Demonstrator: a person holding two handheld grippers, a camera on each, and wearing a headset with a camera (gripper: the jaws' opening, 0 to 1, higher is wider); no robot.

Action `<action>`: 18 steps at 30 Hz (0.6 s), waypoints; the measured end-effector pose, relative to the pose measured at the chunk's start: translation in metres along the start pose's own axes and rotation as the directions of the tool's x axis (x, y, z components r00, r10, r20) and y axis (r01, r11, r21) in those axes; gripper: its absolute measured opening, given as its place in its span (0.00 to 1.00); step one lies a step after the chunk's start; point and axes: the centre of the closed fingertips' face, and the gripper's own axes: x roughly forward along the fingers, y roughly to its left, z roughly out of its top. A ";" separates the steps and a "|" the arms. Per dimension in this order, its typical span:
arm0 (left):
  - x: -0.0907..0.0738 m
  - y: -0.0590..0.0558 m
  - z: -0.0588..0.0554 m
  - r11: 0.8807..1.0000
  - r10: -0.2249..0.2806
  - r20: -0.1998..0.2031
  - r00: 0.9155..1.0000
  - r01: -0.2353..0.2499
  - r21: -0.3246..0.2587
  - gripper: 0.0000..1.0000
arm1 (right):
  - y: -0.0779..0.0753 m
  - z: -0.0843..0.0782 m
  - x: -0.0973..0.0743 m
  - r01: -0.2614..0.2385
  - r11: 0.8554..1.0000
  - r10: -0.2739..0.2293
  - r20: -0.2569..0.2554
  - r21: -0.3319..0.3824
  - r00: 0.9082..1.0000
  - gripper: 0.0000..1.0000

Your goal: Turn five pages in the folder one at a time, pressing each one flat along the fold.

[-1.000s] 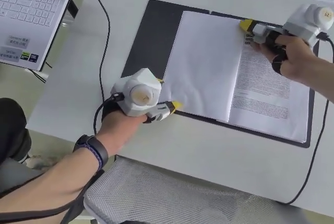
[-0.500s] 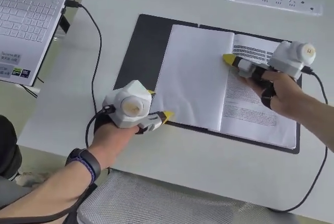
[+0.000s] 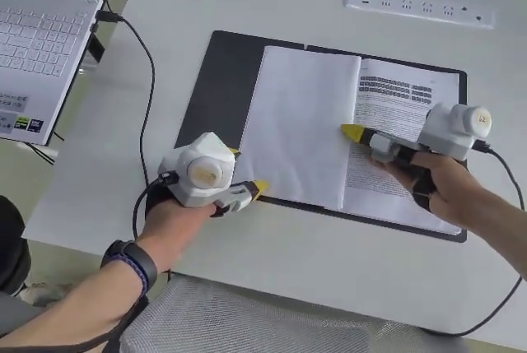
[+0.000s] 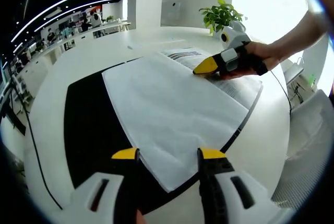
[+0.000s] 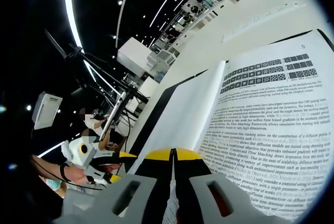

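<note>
A black folder (image 3: 218,81) lies open on the white table. Its turned blank page (image 3: 300,114) rests on the left, and a printed page (image 3: 403,98) is on the right. My right gripper (image 3: 352,132) is shut, its yellow tips pressed on the paper along the fold, about halfway down. In the right gripper view the closed tips (image 5: 172,156) rest on the printed page (image 5: 271,109) beside the fold. My left gripper (image 3: 251,191) is open at the blank page's near left corner. In the left gripper view that corner (image 4: 167,182) lies between the tips (image 4: 168,154), not pinched.
A white laptop (image 3: 37,32) sits at the far left with a black cable (image 3: 148,65) running past the folder. A power strip (image 3: 420,7) lies at the back. The table's front edge and a mesh chair (image 3: 247,320) are close below.
My right gripper has slid down the fold from the top of the page toward me, staying shut. The left gripper has stayed at the page's near corner.
</note>
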 end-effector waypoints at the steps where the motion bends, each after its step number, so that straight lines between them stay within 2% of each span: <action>1: 0.000 0.000 0.000 1.000 0.000 0.000 1.000 0.000 0.000 0.43 | 0.001 -0.002 -0.001 -0.002 1.000 0.002 -0.003 -0.001 1.000 0.00; 6: -0.002 -0.001 0.001 1.000 -0.001 0.000 1.000 0.001 0.001 0.43 | 0.008 -0.017 -0.007 -0.016 1.000 0.017 -0.016 0.009 1.000 0.00; 11: -0.002 -0.001 0.001 1.000 0.000 0.002 1.000 0.000 0.001 0.43 | 0.021 -0.041 -0.015 -0.038 0.999 0.039 -0.047 0.017 0.998 0.00; 18: -0.004 -0.002 0.002 1.000 -0.001 0.004 1.000 0.001 0.000 0.43 | 0.033 -0.063 -0.024 -0.048 0.998 0.051 -0.051 0.046 0.997 0.00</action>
